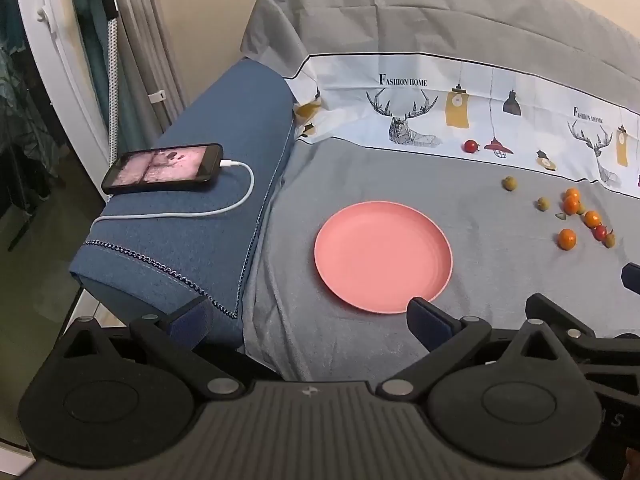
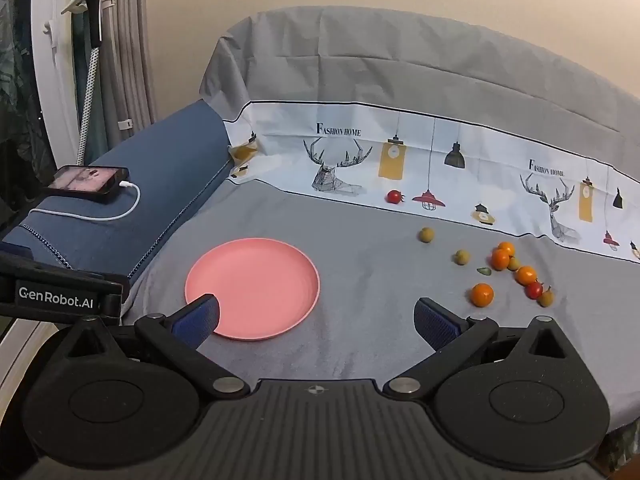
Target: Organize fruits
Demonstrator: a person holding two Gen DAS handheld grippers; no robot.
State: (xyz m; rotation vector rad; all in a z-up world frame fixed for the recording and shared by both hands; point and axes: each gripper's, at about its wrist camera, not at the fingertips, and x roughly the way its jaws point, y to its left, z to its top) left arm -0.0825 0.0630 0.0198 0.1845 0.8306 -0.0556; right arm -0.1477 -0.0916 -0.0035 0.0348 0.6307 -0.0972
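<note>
An empty pink plate [image 1: 383, 256] lies on the grey cloth; it also shows in the right wrist view [image 2: 256, 286]. Several small fruits lie scattered to its right: orange ones [image 2: 482, 294] [image 1: 567, 239], green ones [image 2: 426, 235] [image 1: 509, 183], and a red tomato [image 2: 394, 196] [image 1: 471, 146] by the patterned cloth. My left gripper [image 1: 308, 318] is open and empty, near the plate's front edge. My right gripper [image 2: 316, 316] is open and empty, in front of the plate and the fruits. The left gripper's body [image 2: 56, 296] shows at the left of the right wrist view.
A blue cushion [image 1: 200, 216] at the left carries a phone [image 1: 164, 168] on a white charging cable. A patterned white cloth [image 2: 440, 168] runs along the back below a grey-covered backrest. A white frame and a stand [image 2: 90, 40] are at far left.
</note>
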